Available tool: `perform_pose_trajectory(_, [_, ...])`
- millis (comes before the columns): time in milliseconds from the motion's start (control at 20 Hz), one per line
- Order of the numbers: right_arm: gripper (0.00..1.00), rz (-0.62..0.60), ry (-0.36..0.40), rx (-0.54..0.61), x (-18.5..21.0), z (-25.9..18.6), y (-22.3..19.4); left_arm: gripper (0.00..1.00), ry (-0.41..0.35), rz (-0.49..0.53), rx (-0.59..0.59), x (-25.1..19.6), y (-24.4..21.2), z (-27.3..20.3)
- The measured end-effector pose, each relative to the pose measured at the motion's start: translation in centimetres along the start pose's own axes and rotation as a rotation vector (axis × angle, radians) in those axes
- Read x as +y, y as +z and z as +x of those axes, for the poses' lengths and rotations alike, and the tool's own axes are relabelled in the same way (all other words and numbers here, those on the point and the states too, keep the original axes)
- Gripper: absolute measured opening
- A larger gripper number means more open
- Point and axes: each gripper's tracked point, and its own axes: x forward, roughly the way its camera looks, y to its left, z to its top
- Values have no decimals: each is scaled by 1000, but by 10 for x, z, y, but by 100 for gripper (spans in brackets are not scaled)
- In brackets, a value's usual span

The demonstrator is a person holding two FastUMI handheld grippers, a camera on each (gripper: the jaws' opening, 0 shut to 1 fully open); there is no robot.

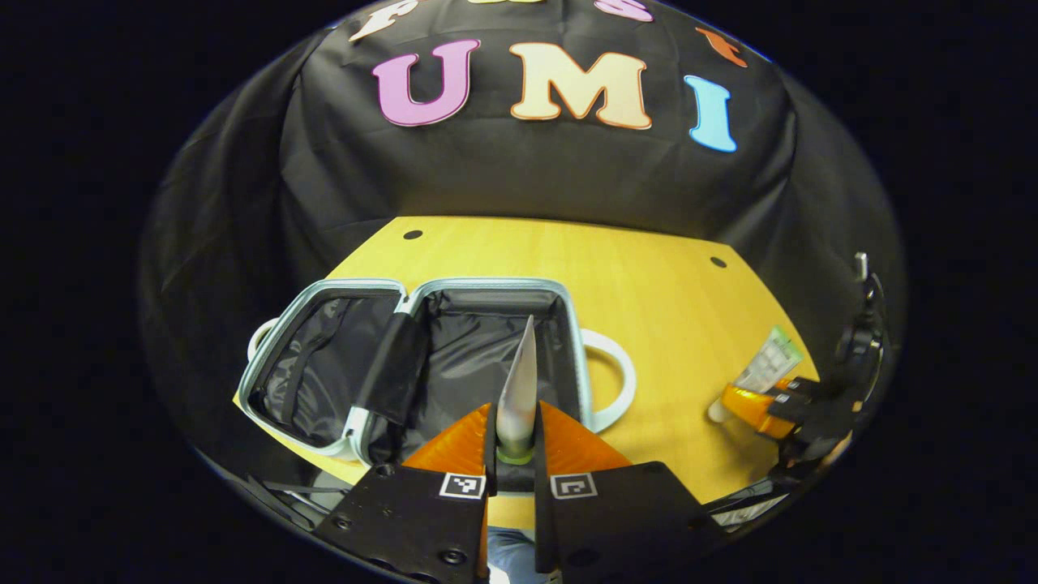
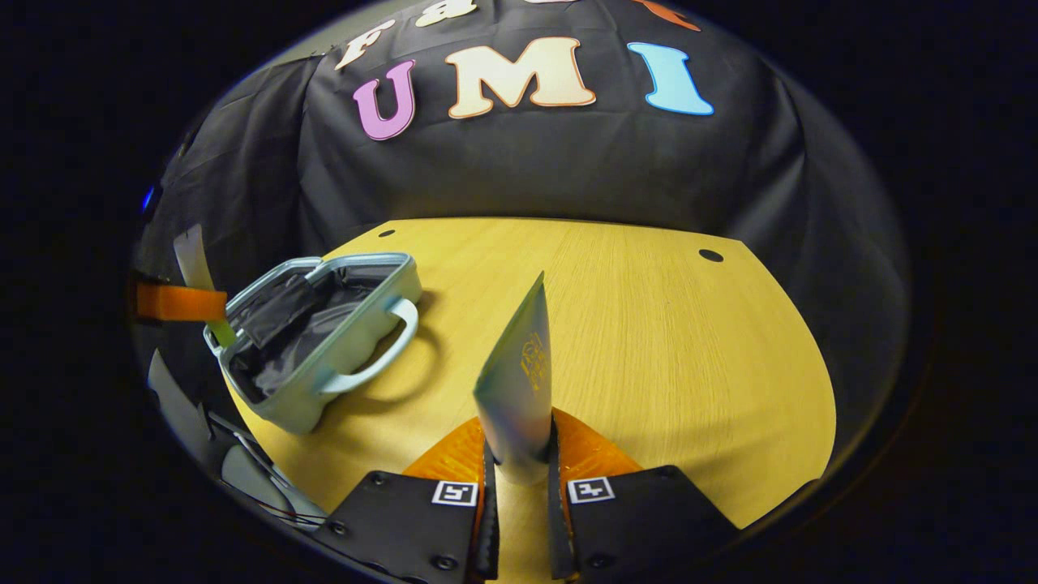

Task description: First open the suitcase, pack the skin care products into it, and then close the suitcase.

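Your yellow wooden surface (image 2: 649, 341) has two small dark holes near its far edge, and the black cloth wall hangs behind it. Nothing stands between your tools and the pale blue suitcase with white handles (image 1: 405, 357). It lies open on the surface and shows its black lining inside. Your left tool (image 1: 516, 442) squeezes a silver pointed tube with a green cap (image 1: 519, 389), which sticks up over the open suitcase. Your right tool (image 2: 519, 466) squeezes a pale blue flat tube with gold print (image 2: 519, 381), well apart from the suitcase.
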Motion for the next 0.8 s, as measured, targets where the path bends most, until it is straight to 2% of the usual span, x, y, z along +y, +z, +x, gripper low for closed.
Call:
perform_pose_trajectory(50, [26, 19, -3, 8, 7, -2, 8, 15, 7, 19, 31, 12, -5, 7])
perform_pose_trajectory(250, [26, 53, 10, 5, 42, -7, 32, 15, -6, 30, 116, 43, -13, 29])
perform_pose_trajectory(400, [26, 72, 56, 21, 74, -11, 46, 15, -12, 44, 188, 60, -27, 42])
perform_pose_trajectory(700, [26, 130, 279, 136, 167, -13, 54, 15, -22, 36, 323, 74, -65, 68])
perform_pose_trajectory(800, [26, 149, 327, 185, 190, -7, 48, 15, -24, 29, 348, 75, -75, 78])
